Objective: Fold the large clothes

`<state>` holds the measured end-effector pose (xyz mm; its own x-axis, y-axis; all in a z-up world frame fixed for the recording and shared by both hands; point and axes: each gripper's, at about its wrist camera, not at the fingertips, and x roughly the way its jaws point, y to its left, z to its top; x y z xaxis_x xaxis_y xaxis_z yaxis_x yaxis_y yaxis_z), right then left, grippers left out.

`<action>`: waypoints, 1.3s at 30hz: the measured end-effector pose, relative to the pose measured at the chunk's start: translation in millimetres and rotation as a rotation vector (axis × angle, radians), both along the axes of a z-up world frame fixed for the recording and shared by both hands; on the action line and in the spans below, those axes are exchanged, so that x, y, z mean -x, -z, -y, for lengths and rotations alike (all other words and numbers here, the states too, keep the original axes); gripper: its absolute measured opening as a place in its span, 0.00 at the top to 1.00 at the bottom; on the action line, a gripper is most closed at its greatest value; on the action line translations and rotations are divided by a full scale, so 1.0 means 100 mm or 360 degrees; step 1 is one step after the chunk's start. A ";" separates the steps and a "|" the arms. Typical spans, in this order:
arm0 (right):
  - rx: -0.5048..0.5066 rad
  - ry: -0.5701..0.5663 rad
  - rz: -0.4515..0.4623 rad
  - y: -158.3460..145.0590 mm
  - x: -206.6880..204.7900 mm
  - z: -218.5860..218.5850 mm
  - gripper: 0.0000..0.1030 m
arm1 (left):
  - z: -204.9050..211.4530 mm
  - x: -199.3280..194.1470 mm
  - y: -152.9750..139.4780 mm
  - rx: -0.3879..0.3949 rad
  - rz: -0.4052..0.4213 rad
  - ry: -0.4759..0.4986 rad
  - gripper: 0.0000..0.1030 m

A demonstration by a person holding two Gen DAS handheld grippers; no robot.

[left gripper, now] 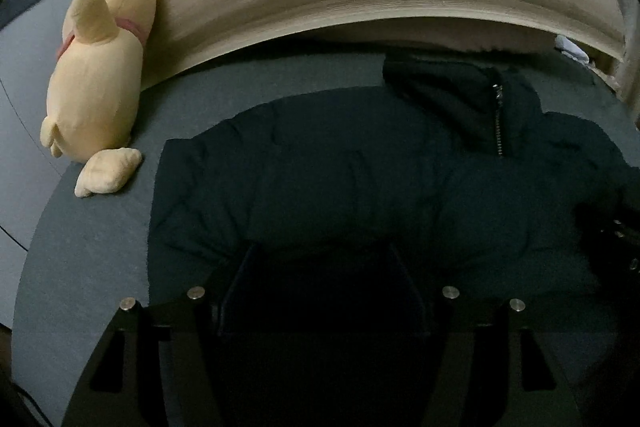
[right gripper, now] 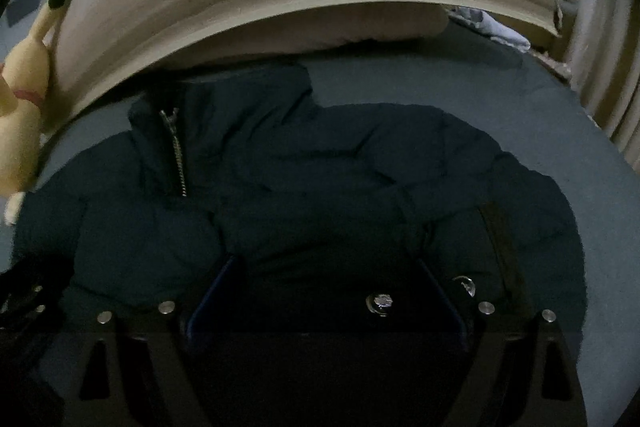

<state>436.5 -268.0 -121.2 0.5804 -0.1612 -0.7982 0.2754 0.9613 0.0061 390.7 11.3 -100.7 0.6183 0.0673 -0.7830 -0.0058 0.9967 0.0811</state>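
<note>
Two hand-held grippers (left gripper: 324, 255) (right gripper: 328, 267) wide apart, empty, above jacket (left gripper: 340, 179) at frame centre; spread on bed (left gripper: 100, 247), folding apparently unstarted.

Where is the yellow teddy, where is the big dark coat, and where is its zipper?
yellow plush toy (left gripper: 96, 83), left wrist view, on its back.
dark puffer jacket (right gripper: 360, 163), right wrist view, on the quilted chest panel.
zipper (right gripper: 176, 151), right wrist view, on the metal teeth below the collar.

Both grippers — left (left gripper: 324, 267), right (right gripper: 328, 275) — angle downward (jaws spread, nothing gripped).
</note>
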 end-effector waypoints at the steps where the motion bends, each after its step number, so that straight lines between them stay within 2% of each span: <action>1: -0.0021 0.0014 0.0030 -0.07 0.07 0.02 0.12 | -0.02 0.05 -0.05 0.0001 0.0017 0.0007 0.34; 4: -0.0069 0.0027 0.0109 -0.18 0.42 0.01 0.12 | -0.13 0.36 -0.18 0.0027 0.0136 -0.0002 0.34; 5: -0.0077 0.0035 0.0080 -0.16 0.49 0.00 0.11 | -0.15 0.43 -0.13 0.0007 0.0109 -0.0004 0.34; 7: -0.0098 -0.0008 -0.0049 0.02 0.49 0.00 0.11 | -0.14 0.43 0.06 -0.0024 -0.0039 0.0018 0.32; 9: -0.0062 -0.0027 -0.0090 0.02 0.48 -0.03 0.11 | -0.14 0.48 0.00 -0.0044 -0.0043 0.0013 0.32; 10: -0.0082 -0.0021 -0.0087 -0.03 0.49 -0.02 0.11 | -0.16 0.51 -0.07 -0.0011 -0.0053 0.0013 0.33; 11: -0.0113 -0.0014 -0.0024 -0.19 0.56 0.01 0.11 | -0.19 0.58 -0.17 0.0048 -0.0031 0.0029 0.33; 13: -0.0101 -0.0014 0.0077 -0.44 0.75 0.05 0.11 | -0.27 0.79 -0.37 0.0090 0.0062 0.0031 0.32; 15: -0.0152 -0.0051 0.0126 -0.60 0.96 0.10 0.10 | -0.41 1.14 -0.49 0.0134 0.0114 0.0058 0.30; 18: -0.0090 -0.0137 0.0136 -0.66 1.47 0.18 0.08 | -0.70 1.67 -0.42 0.0180 0.0093 0.0042 0.29; 21: -0.0039 -0.0122 0.0137 -0.58 1.93 0.29 0.07 | -0.95 2.14 -0.28 0.0208 0.0107 -0.0051 0.29; 24: -0.0101 -0.0080 0.0103 -0.46 2.07 0.37 0.08 | -0.99 2.30 -0.20 0.0281 0.0097 -0.0116 0.29; 25: -0.0122 -0.0093 0.0100 -0.51 2.10 0.35 0.08 | -0.95 2.28 -0.17 0.0314 0.0082 -0.0116 0.29; 28: -0.0098 -0.0230 0.0180 -0.77 1.90 0.06 0.08 | -0.74 2.13 -0.23 0.0371 0.0148 -0.0060 0.29; 31: -0.0031 -0.0406 0.0233 -1.02 1.27 -0.27 0.08 | -0.52 1.81 -0.35 0.0433 0.0212 -0.0003 0.29; 33: 0.0001 -0.0493 0.0238 -1.09 0.86 -0.47 0.09 | -0.44 1.43 -0.43 0.0458 0.0253 0.0022 0.29; 36: 0.0005 -0.0580 0.0212 -1.09 0.10 -0.78 0.11 | -0.39 0.86 -0.41 0.0400 0.0270 -0.0004 0.29; 39: 0.0051 -0.0661 0.0138 -0.92 -0.74 -1.06 0.14 | -0.39 0.45 -0.19 0.0372 0.0214 -0.0017 0.29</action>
<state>510.2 -161.8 -29.6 0.6659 0.0766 -0.7421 -0.1357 0.9906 -0.0195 345.5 50.6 -82.0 0.7179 -0.0987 -0.6892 -0.0115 0.9881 -0.1534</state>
